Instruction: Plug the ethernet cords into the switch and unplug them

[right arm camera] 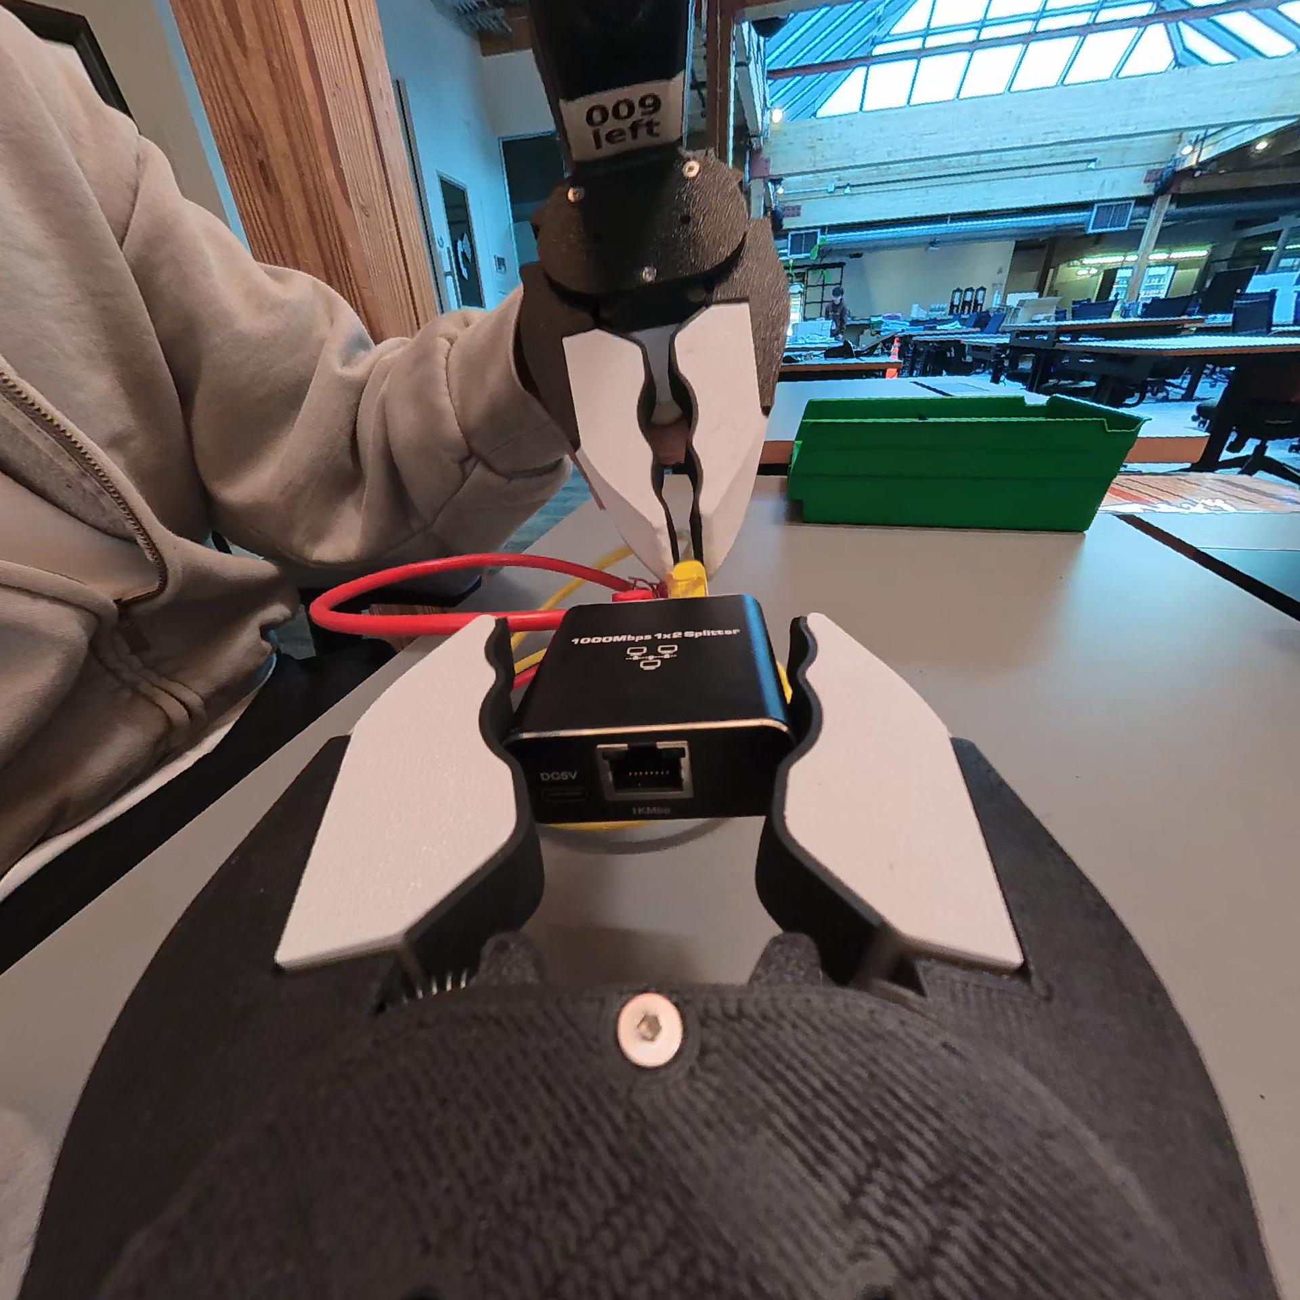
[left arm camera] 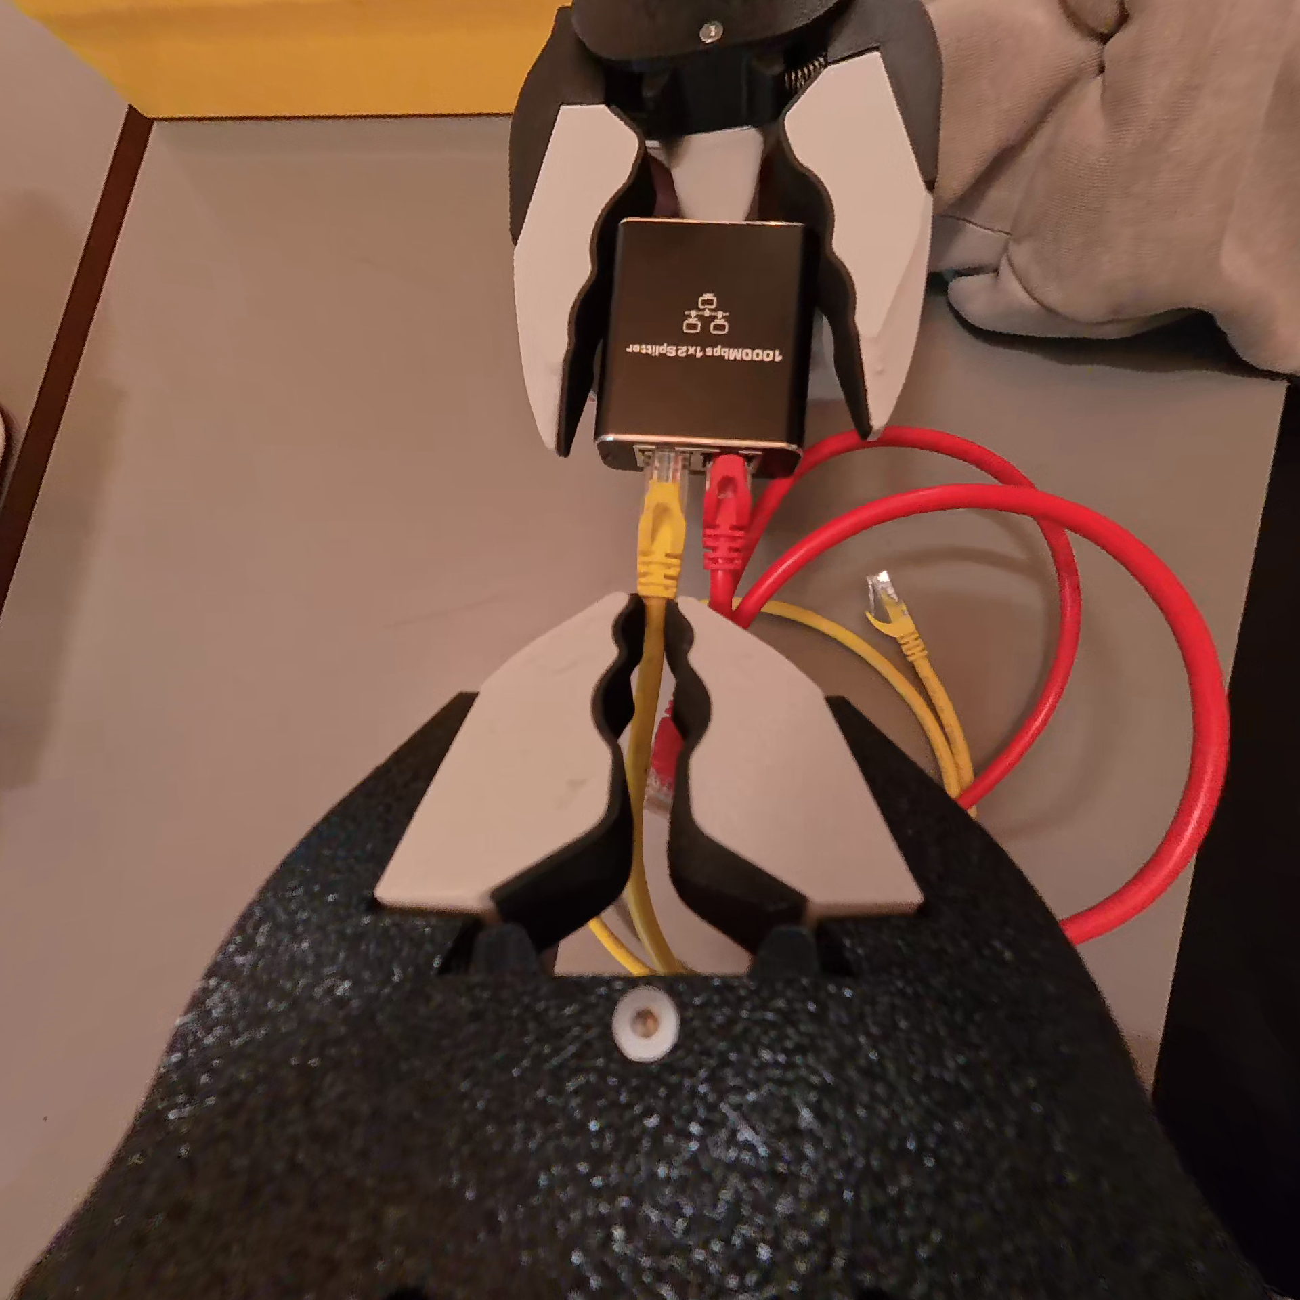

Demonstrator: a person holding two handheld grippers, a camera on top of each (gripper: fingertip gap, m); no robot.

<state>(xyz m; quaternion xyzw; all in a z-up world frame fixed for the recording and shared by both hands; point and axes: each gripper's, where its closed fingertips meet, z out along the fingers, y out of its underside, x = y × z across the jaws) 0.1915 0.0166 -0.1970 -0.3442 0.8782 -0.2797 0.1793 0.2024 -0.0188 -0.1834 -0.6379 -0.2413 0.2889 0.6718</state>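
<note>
- Switch (left arm camera: pixel 700 338), a small black box with white print on top, sits between the 2 fingers of the right gripper (right arm camera: pixel 651 693), which clench it on both sides; in the right wrist view it is at the centre, just above the grey table (right arm camera: pixel 985 668).
- Its near face in the right wrist view has 1 empty network port (right arm camera: pixel 644 770) and a small slot at 9 o'clock from that port.
- On the opposite face, seen in the left wrist view, 2 ports are side by side: the yellow plug (left arm camera: pixel 660 534) is in the port at 9 o'clock, the red plug (left arm camera: pixel 727 517) is in the port at 3 o'clock.
- Left gripper (left arm camera: pixel 654 619) is closed on the yellow cord (left arm camera: pixel 644 774) just behind the yellow plug, at 6 o'clock from the switch; its 2 fingers pinch the thin cable between them.
- In the right wrist view this same gripper comes down from 12 o'clock, with its tips at the yellow plug behind the switch.
- Red cord (left arm camera: pixel 1055 633) makes 2 big loops on the table at 3 o'clock from the left gripper.
- A loose yellow connector (left arm camera: pixel 888 605) lies inside these loops, not touching the switch.
- A loose red connector (left arm camera: pixel 663 756) shows partly between the left fingers, under the yellow cord.
- A green bin (right arm camera: pixel 964 457) stands on the table at 2 o'clock from the switch, well apart.
- A person's sleeve (right arm camera: pixel 246 387) in beige cloth fills the 9 o'clock side of the right wrist view.
</note>
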